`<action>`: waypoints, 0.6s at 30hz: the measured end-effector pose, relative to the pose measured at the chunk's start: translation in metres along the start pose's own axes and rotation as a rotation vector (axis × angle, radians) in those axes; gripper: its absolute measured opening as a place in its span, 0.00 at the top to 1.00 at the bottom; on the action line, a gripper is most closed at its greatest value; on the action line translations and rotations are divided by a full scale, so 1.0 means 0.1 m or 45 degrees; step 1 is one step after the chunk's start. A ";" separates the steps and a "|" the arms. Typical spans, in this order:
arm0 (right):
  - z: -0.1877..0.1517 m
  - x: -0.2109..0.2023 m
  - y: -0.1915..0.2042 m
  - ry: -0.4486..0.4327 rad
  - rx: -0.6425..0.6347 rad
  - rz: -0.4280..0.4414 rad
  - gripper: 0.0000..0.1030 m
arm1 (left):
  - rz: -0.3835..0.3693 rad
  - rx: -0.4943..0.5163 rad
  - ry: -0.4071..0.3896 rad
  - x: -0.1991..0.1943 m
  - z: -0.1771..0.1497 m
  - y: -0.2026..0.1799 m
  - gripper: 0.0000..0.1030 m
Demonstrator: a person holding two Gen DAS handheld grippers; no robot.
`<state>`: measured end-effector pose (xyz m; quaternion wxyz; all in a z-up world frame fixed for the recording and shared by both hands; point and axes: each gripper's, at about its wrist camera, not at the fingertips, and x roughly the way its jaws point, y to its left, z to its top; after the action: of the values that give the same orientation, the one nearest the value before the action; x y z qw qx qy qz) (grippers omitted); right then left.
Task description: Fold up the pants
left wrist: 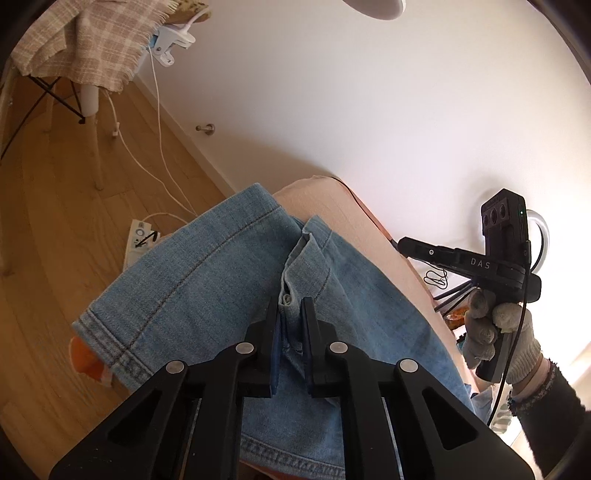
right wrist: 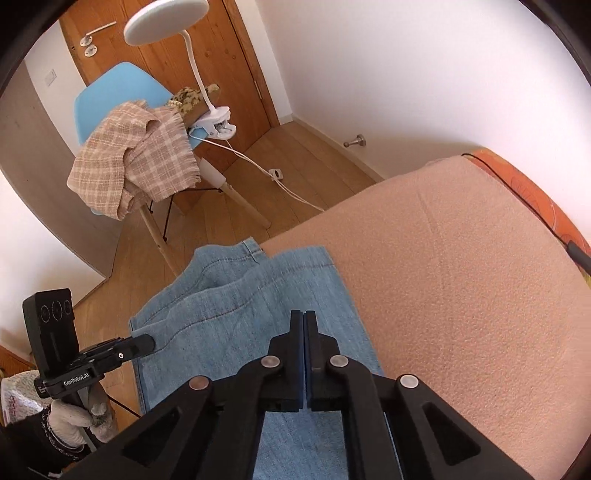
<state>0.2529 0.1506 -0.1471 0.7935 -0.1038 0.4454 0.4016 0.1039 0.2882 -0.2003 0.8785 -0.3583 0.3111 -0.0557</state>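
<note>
Light blue denim pants (left wrist: 207, 288) lie on a peach blanket (left wrist: 332, 206); a hemmed leg end hangs past the left edge. My left gripper (left wrist: 290, 306) is shut on a raised fold of the denim. In the right wrist view the pants (right wrist: 236, 317) lie flat along the blanket's (right wrist: 461, 295) left side. My right gripper (right wrist: 304, 317) is shut just above the denim; I cannot tell if cloth is between its pads. The left gripper's body (right wrist: 74, 362) shows at the pants' left edge, the right gripper's body (left wrist: 502, 258) in the left wrist view.
A blue chair (right wrist: 110, 96) with a plaid cloth (right wrist: 136, 155) and a clamped white lamp (right wrist: 166, 26) stands on the wooden floor. White cables (left wrist: 159, 147) and a power strip (left wrist: 138, 240) lie on the floor. An orange edge (right wrist: 528, 184) borders the blanket by the wall.
</note>
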 end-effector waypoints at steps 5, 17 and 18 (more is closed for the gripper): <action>0.14 0.18 0.01 0.096 0.011 0.022 0.71 | -0.004 -0.048 -0.010 -0.21 -0.10 0.07 0.92; 0.22 1.00 -0.10 0.231 0.044 0.098 0.52 | 0.011 -0.080 0.026 -0.21 -0.14 0.18 0.92; 0.21 1.02 -0.09 0.243 0.042 0.126 0.67 | 0.011 -0.083 0.028 -0.21 -0.15 0.19 0.92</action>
<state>0.3012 0.2112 -0.2169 0.7282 -0.1062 0.5301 0.4212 0.0763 0.3002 -0.2108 0.8631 -0.3849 0.3238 -0.0457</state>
